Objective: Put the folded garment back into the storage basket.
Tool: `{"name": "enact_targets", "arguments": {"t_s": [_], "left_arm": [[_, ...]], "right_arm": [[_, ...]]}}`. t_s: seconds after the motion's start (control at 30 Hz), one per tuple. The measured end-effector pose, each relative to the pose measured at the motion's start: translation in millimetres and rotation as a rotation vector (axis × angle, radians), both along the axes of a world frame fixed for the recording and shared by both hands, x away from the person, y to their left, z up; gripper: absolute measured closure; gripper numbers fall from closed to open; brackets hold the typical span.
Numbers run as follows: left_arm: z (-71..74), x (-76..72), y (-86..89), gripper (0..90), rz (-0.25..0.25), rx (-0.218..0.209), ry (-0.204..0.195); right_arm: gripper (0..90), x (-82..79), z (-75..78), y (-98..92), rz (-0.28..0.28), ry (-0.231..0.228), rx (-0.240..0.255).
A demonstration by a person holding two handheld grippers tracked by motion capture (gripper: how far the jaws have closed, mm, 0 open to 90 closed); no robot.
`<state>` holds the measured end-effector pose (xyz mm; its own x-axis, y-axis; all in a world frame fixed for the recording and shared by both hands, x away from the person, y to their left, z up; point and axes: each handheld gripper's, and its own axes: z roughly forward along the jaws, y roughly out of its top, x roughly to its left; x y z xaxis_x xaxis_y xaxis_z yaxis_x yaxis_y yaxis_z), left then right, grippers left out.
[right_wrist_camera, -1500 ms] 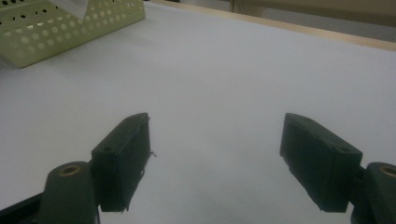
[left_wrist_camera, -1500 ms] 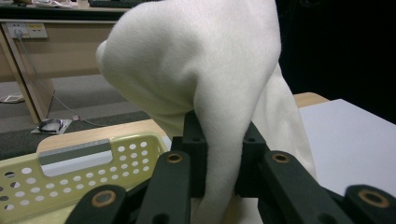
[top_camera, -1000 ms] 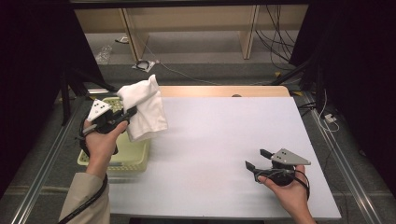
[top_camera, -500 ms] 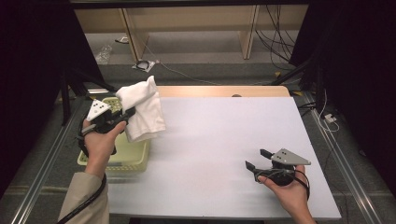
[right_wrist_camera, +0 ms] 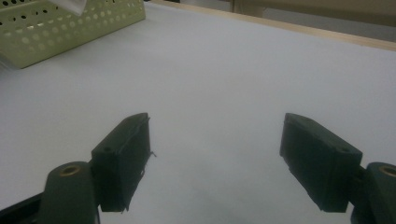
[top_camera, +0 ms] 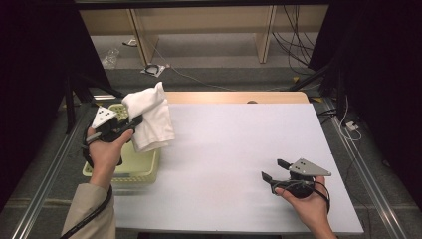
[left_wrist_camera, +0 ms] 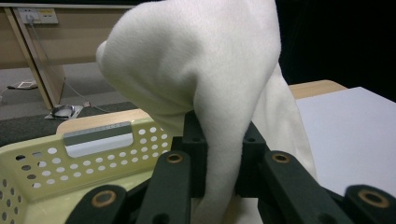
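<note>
Carry the white cloth (top_camera: 148,119) clear of the basket (top_camera: 144,168) onto the surface (top_camera: 239,144).
Your left tool (top_camera: 130,123) pinches one fold, so move smoothly; your right tool (top_camera: 275,169) waits wide, empty.

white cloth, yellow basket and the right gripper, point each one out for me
white cloth (top_camera: 152,122), high view, middle of the hanging fold
yellow basket (left_wrist_camera: 56,163), left gripper view, perforated wall
right gripper (right_wrist_camera: 215,158), right gripper view, gap between open jaws
</note>
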<state>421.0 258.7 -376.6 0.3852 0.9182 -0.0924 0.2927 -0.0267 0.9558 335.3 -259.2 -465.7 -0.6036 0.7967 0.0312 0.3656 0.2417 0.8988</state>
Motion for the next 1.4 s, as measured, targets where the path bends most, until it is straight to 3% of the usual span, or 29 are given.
{"name": "enact_targets", "arguments": {"t_s": [1.4], "left_arm": [[-9.3,6.3,14.6,77.8,0.022,0.007,0.070]], "right_arm": [[25.3,0.1,-0.2,0.3,-0.001,-0.001,0.004]]}}
